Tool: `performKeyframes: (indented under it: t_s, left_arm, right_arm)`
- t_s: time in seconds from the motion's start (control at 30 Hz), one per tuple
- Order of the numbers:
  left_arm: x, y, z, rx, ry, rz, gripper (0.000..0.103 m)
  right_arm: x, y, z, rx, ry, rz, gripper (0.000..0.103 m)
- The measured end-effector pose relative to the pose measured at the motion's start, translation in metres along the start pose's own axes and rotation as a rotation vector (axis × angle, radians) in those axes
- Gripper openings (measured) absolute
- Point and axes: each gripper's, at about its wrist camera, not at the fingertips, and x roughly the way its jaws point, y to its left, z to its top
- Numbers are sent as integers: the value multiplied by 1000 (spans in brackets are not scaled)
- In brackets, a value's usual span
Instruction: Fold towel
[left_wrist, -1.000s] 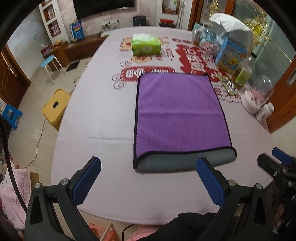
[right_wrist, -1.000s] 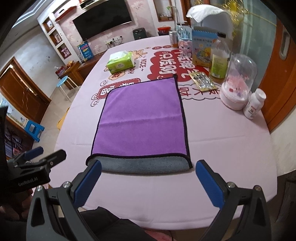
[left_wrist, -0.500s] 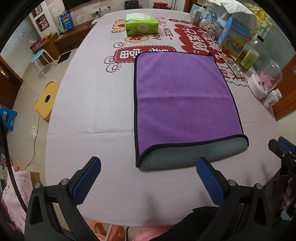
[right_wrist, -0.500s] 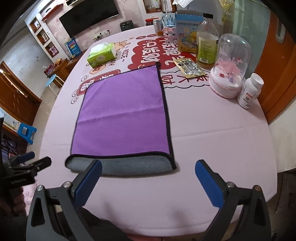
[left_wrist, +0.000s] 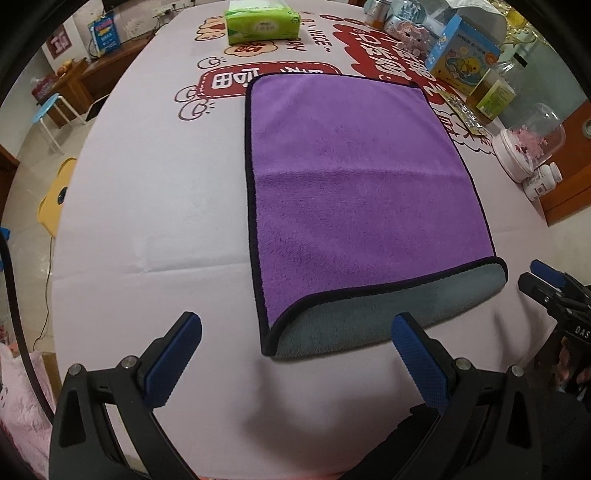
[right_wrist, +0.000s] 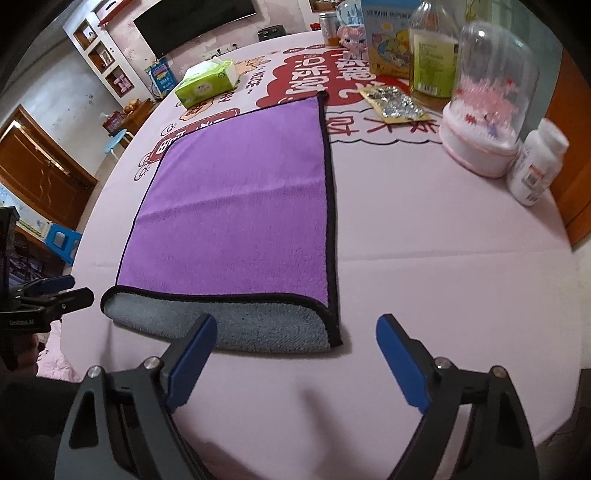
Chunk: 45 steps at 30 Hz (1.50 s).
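Right wrist | tablecloth (right_wrist: 424, 229) pink, printed | TV (right_wrist: 192, 22), probably, behind

The towel (left_wrist: 354, 192) (right_wrist: 240, 206) is purple on top with a thin black edge all around. It lies flat on the table, already folded once. Its grey under layer sticks out at the 6 o'clock end. A soft crease line runs across its middle, from 9 to 3 o'clock.
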Motion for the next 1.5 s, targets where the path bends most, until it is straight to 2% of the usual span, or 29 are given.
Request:
performKeyframes:
  t_s: [0.2, 0.5, 0.73, 1.0, 1.23, 1.33, 1.5]
  left_arm:
    - [12, 3, 5, 21, -6, -26, 101]
    - [29, 4, 12, 17, 30, -45, 92]
    - [40, 1, 12, 24, 52, -63, 77]
    - [47, 1, 9, 7, 70, -75, 56]
    - [50, 2, 6, 5, 89, -100, 31]
    - [50, 2, 5, 4, 95, -100, 30]
    - [52, 4, 2, -7, 109, -80, 15]
  right_arm:
    - [14, -6, -1, -32, -4, 23, 80]
    - [34, -13, -1, -44, 33, 29, 55]
    - [39, -12, 0, -62, 44, 27, 40]
    - [39, -9, -1, -92, 52, 10, 34]
    - [37, -8, -3, -102, 46, 0, 27]
    - [37, -7, -4, -108, 48, -2, 27]
    - [36, -4, -5, -127, 49, -20, 20]
